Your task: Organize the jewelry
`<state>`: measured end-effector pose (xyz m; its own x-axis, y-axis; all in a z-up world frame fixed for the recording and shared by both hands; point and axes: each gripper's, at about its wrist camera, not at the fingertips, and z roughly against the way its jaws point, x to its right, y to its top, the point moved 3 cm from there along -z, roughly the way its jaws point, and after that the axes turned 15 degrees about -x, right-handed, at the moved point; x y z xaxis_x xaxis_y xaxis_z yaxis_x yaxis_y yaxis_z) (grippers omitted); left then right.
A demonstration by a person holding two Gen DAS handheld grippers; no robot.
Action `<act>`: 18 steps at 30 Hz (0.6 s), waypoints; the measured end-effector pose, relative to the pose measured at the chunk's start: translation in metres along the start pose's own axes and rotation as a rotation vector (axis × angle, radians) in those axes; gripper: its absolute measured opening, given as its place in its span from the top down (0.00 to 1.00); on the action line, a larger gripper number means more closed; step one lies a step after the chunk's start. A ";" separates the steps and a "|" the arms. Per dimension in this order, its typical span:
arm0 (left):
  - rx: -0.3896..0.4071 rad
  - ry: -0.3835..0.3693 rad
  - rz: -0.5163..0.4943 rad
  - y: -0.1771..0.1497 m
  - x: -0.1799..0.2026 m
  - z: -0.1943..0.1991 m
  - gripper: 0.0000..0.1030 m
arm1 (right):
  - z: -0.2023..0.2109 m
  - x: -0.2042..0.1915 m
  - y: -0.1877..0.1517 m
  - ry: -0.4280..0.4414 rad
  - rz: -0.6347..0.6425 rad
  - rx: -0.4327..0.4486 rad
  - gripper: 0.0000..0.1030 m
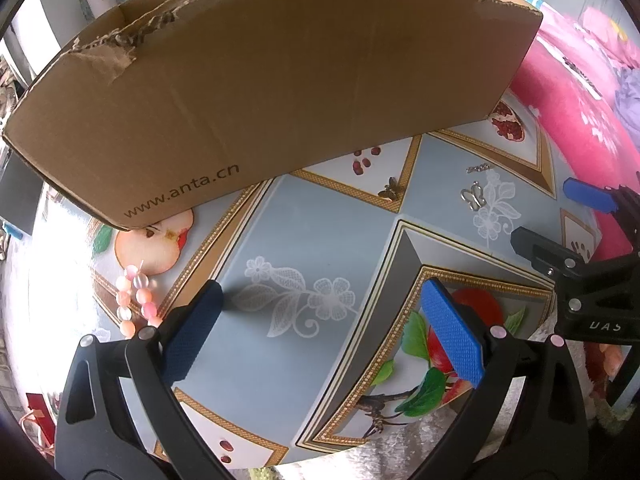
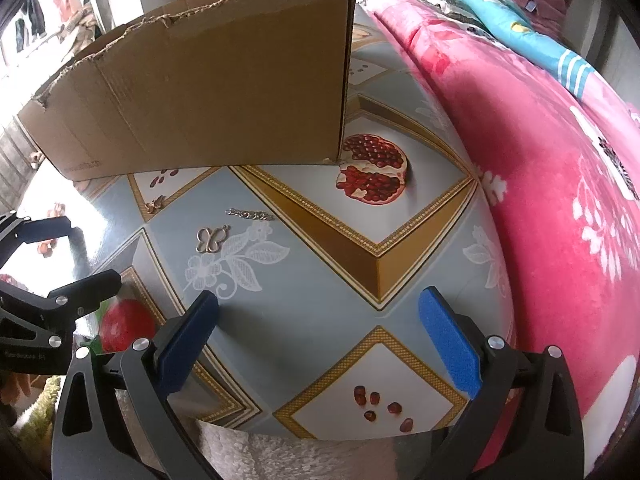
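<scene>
- A pink floral blanket (image 2: 540,184) lies along the right edge of the fruit-printed blue-grey surface (image 2: 320,280).
- A light blue striped pillow (image 2: 520,28) rests on the blanket.
- White fluffy fabric (image 2: 300,456) sits at the surface's near edge.

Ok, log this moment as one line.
left gripper: open, empty | right gripper: open, empty | butterfly pendant, chain, bead bracelet: on table, outside box

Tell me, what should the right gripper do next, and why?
Probably reach forward and left to the silver butterfly pendant. The right gripper is open and empty, the pendant lies loose on the tablecloth just ahead, and the cardboard box waits behind it.
</scene>
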<state>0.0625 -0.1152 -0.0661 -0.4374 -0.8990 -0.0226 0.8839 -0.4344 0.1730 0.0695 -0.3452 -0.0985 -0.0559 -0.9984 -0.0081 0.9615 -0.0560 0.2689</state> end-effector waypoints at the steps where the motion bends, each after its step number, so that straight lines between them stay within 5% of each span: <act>1: -0.003 0.000 0.001 0.004 0.000 -0.001 0.06 | 0.000 0.000 0.001 0.000 -0.004 -0.004 0.06; 18: 0.046 0.001 -0.017 0.008 0.004 -0.002 0.06 | 0.001 0.000 -0.004 -0.002 -0.025 0.012 0.06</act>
<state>0.0678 -0.1223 -0.0672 -0.4524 -0.8914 -0.0266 0.8677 -0.4469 0.2179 0.0652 -0.3447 -0.0987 -0.0801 -0.9967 -0.0125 0.9567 -0.0804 0.2798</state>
